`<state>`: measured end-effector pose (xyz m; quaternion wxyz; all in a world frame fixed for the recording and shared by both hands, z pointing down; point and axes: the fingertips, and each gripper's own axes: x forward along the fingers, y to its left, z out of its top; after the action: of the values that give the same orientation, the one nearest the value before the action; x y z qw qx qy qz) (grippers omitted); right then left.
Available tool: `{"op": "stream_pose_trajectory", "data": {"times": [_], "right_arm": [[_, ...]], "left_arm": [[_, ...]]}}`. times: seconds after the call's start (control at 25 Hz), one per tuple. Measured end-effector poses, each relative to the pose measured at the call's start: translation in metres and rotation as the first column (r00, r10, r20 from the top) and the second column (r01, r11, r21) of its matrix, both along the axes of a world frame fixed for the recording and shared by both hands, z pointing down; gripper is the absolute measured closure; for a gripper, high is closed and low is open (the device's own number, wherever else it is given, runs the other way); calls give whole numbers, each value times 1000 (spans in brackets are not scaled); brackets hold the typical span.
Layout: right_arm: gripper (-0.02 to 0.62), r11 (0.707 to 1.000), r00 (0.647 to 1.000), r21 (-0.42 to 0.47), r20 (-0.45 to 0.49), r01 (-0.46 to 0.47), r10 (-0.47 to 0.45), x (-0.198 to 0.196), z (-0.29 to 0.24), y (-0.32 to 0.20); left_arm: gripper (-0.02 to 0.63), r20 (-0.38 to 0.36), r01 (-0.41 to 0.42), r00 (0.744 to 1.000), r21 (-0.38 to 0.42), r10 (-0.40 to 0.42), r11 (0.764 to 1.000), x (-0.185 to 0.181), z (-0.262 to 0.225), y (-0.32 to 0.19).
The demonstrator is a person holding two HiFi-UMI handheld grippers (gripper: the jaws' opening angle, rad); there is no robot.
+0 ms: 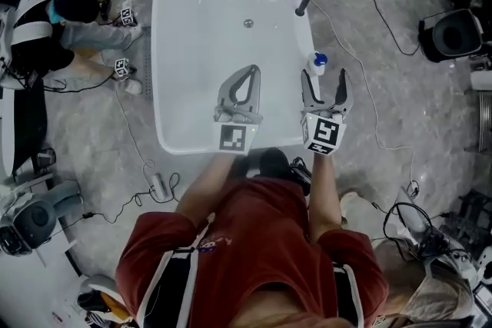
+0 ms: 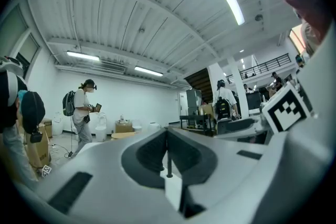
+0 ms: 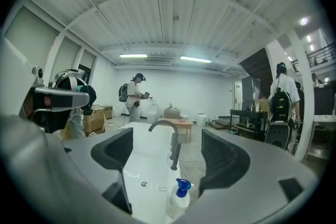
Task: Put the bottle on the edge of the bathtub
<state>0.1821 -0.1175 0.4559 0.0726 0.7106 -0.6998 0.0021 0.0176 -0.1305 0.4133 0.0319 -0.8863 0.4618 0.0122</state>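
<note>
While right tool [image 1: 324, 79] gapes, bottle [image 1: 317, 64] just ahead, seemingly on bathtub rim [image 1: 305, 31].

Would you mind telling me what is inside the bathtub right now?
Only the drain shows in the white bathtub; the left gripper hides part of its near end.

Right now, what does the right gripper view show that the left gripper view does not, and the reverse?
Only the right gripper view: the blue-pump bottle at the bathtub edge, the dark faucet, and the right hand-held gripper, jaws apart and empty.
Only the left gripper view: the left hand-held gripper, jaws together, and a marker cube at the right.
Both: a standing person with a backpack and ceiling lights.
</note>
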Motion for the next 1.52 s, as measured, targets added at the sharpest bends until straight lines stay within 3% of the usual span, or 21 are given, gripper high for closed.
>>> {"op": "stream_pose_trajectory", "data": {"times": [0.28, 0.44, 1.0, 1.08, 1.52], "right_arm": [[202, 1000, 999, 27, 47, 6, -8, -38, -44, 23], [202, 998, 1000, 51, 2, -23, 23, -56, -64, 27], [204, 991, 996, 106, -5, -87, 88, -49, -91, 29], [208, 991, 997, 102, -5, -82, 83, -52, -93, 25], [374, 994, 998, 99, -40, -36, 40, -59, -95, 25]], "left_arm": [[591, -24, 7, 1000, 26, -7, 1000, -28, -24, 7], [591, -58, 15, 998, 30, -14, 999, -42, -37, 5], [591, -22, 8, 1000, 80, -6, 997, -64, -44, 1], [591, -45, 16, 999, 70, -13, 997, -65, -49, -2], [591, -45, -21, 999, 67, 24, 997, -46, -51, -5]]}}
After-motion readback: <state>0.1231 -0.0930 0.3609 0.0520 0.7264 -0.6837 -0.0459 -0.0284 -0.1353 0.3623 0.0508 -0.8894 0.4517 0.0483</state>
